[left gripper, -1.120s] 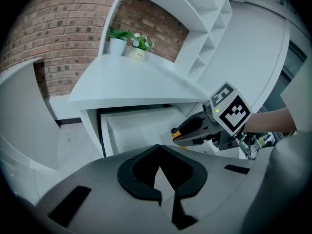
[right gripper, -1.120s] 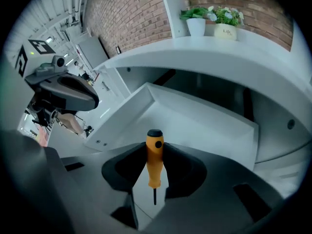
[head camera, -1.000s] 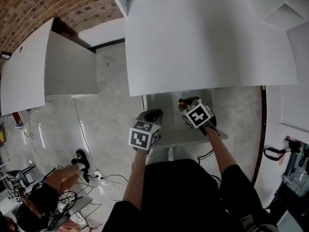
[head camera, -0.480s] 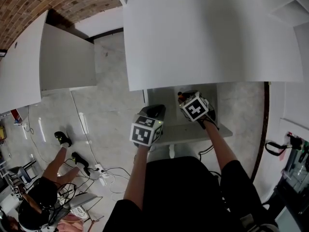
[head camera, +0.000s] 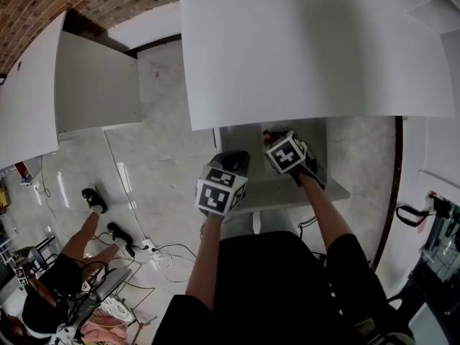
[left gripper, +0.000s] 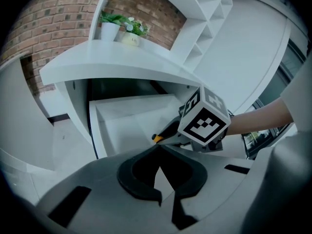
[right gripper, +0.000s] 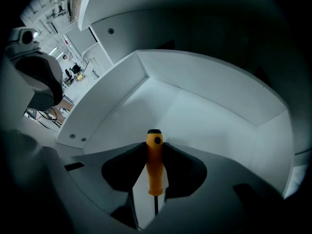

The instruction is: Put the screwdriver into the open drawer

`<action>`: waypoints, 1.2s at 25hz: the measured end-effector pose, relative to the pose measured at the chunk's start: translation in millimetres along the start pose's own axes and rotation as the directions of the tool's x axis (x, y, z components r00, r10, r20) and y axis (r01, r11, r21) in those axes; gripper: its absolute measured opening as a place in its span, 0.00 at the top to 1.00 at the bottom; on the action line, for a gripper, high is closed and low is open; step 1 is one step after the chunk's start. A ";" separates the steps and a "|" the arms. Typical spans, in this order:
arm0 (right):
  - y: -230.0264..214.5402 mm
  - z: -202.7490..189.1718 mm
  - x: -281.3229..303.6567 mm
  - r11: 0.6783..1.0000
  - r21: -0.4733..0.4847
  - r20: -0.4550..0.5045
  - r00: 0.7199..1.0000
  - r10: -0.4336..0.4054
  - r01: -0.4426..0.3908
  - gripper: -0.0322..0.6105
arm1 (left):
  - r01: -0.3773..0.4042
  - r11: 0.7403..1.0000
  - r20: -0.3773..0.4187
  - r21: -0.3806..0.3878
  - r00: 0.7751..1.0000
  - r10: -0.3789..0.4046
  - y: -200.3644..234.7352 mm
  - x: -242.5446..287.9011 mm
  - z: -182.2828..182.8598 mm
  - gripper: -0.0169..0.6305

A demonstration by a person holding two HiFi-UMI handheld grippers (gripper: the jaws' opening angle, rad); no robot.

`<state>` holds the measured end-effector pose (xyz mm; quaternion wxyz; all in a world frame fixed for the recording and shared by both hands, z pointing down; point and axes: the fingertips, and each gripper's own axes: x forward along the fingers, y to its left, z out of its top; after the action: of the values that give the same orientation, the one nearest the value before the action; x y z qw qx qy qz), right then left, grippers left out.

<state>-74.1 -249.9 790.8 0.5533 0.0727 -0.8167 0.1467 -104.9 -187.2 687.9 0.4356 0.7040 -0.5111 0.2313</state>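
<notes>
The orange-handled screwdriver [right gripper: 154,162] sits upright between my right gripper's [right gripper: 155,150] jaws, which are shut on its handle, butt end pointing away from me. It hangs over the white open drawer [right gripper: 204,116], just inside the front wall. In the head view my right gripper [head camera: 273,141] reaches into the drawer [head camera: 287,189] under the desk edge, and the screwdriver's [head camera: 267,133] orange end shows beside it. My left gripper [head camera: 231,161] hovers at the drawer's left front corner. Its jaw tips meet with nothing between them [left gripper: 158,147]. From there I see the screwdriver [left gripper: 157,138] under the marker cube.
The white desk top [head camera: 302,49] overhangs the back of the drawer. Potted plants [left gripper: 119,26] stand on it by a brick wall. A second white table [head camera: 43,99] is at the left. Cables and a person [head camera: 65,279] are on the floor at lower left.
My right gripper has sunk with the screwdriver, deeper into the drawer under the desk edge. The left gripper has barely moved. The person on the floor has shifted.
</notes>
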 end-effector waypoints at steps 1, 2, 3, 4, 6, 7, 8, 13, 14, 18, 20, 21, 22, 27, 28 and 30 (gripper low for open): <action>-0.1 -0.5 0.8 1.000 0.006 -0.002 1.000 -0.003 0.003 0.77 | -0.001 1.000 -0.002 0.007 1.000 0.001 -0.6 0.4 0.2 0.96; -0.2 -1.1 1.5 1.000 0.010 -0.005 1.000 -0.005 0.005 0.77 | -0.002 1.000 -0.004 0.014 1.000 0.002 -1.3 0.8 0.3 0.96; -0.1 -1.7 2.1 1.000 0.012 -0.006 1.000 -0.007 0.007 0.77 | -0.002 1.000 -0.005 0.018 1.000 0.002 -2.1 1.2 0.5 0.96; 0.1 -1.9 2.7 1.000 0.012 -0.007 1.000 -0.008 0.008 0.77 | -0.001 1.000 -0.006 0.019 1.000 0.001 -2.8 1.5 0.7 0.96; 0.8 -1.2 4.2 1.000 0.009 -0.006 1.000 -0.008 0.008 0.77 | 0.002 1.000 -0.006 0.018 1.000 -0.001 -3.3 1.5 0.8 0.96; 1.3 -0.8 5.1 1.000 0.007 -0.007 1.000 -0.009 0.009 0.77 | 0.002 1.000 -0.006 0.017 1.000 -0.002 -3.1 1.4 0.7 0.96; 1.6 -0.7 6.0 1.000 0.004 -0.008 1.000 -0.010 0.010 0.77 | 0.001 1.000 -0.006 0.016 1.000 -0.001 -2.9 1.4 0.6 0.96; 1.8 -1.8 7.8 1.000 0.002 -0.006 1.000 -0.030 0.030 0.77 | -0.004 1.000 -0.001 0.004 1.000 0.004 -2.7 0.9 1.0 0.96; 2.4 -1.7 8.1 0.999 0.005 -0.006 0.999 -0.033 0.033 0.77 | -0.003 1.000 0.000 0.000 1.000 0.003 -2.5 0.1 1.2 0.96; 6.1 0.6 7.7 1.000 0.009 0.008 1.000 -0.022 0.022 0.74 | 0.002 1.000 0.012 -0.010 1.000 -0.002 -2.7 -1.9 3.0 0.96; 7.1 3.7 4.9 1.000 0.018 0.033 0.999 -0.014 0.013 0.71 | 0.004 1.000 0.015 -0.009 1.000 -0.003 -3.1 -3.0 3.7 0.96; 8.3 4.9 2.9 1.000 0.026 0.047 0.999 -0.006 0.005 0.71 | 0.003 1.000 0.017 -0.009 1.000 -0.003 -3.0 -4.3 4.1 0.96; 10.5 4.9 0.9 0.999 0.038 0.055 0.998 0.005 -0.008 0.71 | 0.002 1.000 0.020 -0.007 1.000 -0.002 -2.7 -6.1 4.5 0.96; 20.4 -2.4 -11.6 0.992 0.110 0.053 0.997 0.050 -0.055 0.72 | -0.008 1.000 0.042 0.013 0.999 0.007 -3.5 -16.9 8.8 0.96; 20.0 -1.6 -16.2 0.994 0.099 0.058 0.997 0.045 -0.051 0.75 | -0.009 1.000 0.047 0.018 0.999 0.008 -5.3 -19.0 10.1 0.96; 16.4 3.4 -27.8 0.998 0.056 0.083 0.996 0.019 -0.024 0.83 | -0.012 1.000 0.058 0.028 0.998 0.010 -9.5 -23.3 12.8 0.96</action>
<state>-71.2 -236.7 761.2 0.5153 0.0854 -0.8351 0.1727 -106.3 -185.1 659.9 0.4092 0.7138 -0.5240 0.2203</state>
